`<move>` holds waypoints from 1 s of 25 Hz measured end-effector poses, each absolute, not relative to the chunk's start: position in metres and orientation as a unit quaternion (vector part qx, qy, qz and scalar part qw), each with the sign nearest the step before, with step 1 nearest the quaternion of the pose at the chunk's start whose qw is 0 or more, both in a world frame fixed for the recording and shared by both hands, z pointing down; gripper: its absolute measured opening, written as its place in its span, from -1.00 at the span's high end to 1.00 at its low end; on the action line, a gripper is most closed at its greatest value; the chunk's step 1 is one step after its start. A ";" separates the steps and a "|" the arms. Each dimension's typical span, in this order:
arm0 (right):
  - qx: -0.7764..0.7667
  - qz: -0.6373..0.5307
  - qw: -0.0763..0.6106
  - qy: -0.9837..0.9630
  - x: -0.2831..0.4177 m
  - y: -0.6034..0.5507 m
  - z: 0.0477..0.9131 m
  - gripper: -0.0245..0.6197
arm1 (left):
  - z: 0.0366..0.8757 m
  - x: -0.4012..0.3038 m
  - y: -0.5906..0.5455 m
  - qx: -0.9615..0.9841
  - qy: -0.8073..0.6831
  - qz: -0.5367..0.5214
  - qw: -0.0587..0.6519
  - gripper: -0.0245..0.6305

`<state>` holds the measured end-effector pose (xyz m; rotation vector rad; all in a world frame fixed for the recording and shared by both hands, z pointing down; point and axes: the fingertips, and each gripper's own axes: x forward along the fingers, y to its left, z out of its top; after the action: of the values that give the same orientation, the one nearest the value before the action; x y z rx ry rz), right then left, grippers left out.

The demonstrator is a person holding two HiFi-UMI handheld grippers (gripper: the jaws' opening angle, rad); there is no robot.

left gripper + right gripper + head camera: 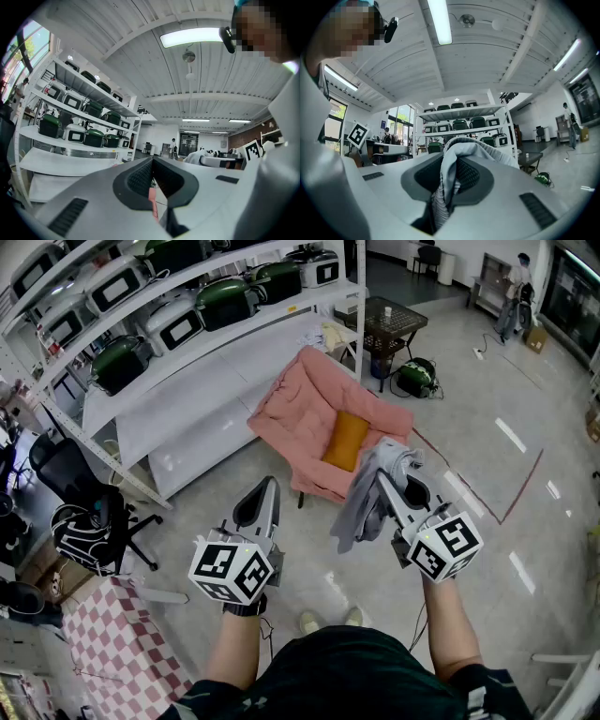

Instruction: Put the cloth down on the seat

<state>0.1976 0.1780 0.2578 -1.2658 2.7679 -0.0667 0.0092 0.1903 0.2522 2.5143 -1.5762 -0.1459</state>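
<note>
Currently the cloth [361, 507], a grey garment, hangs from the right gripper [382, 479] at centre right of the head view. The right gripper view shows its jaws closed onto a bunched fold of the fabric, which fills the space between the pads and spills over the top. The grip appears firm. The left gripper [270, 486], left of centre, carries nothing: its own view shows the jaws brought together at the tips with nothing between them.

The seat [291, 413], a pink padded chair with an orange cushion [345, 440] lying on it, stands on the floor in the upper middle of the frame, beyond both gripper tips. The cloth overlaps only the chair's near edge in the picture, and no contact is visible.

Assessment: the step in hand is the carry toward the chair; placement is not yet done. The next move calls for taking the right gripper forward and lowering it over the pink surface until the fabric rests there, then parting the jaws. The trailing end hangs low and would likely land first, so it should be kept from sliding off the front edge. The shelving [187, 334] at upper left stands well apart and poses no obstacle.
</note>
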 end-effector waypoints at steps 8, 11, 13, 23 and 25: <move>-0.417 -0.015 0.047 0.907 0.204 0.185 0.256 0.77 | 0.256 0.017 0.198 0.842 -0.529 -0.050 0.088 0.91; -0.415 -0.021 0.048 0.908 0.207 0.186 0.256 0.77 | 0.255 0.022 0.200 0.843 -0.529 -0.049 0.087 0.91; -0.412 -0.029 0.049 0.910 0.212 0.185 0.254 0.77 | 0.253 0.025 0.200 0.842 -0.530 -0.048 0.088 0.91; -0.415 -0.030 0.050 0.908 0.237 0.184 0.249 0.77 | 0.251 0.037 0.199 0.832 -0.546 -0.054 0.084 0.91; -0.413 -0.029 0.050 0.909 0.244 0.182 0.247 0.77 | 0.250 0.042 0.197 0.829 -0.551 -0.054 0.082 0.91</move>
<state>0.2441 0.1818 0.2471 -1.2576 2.7677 -0.0870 0.0420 0.1965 0.2495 2.4756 -1.6450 -0.1610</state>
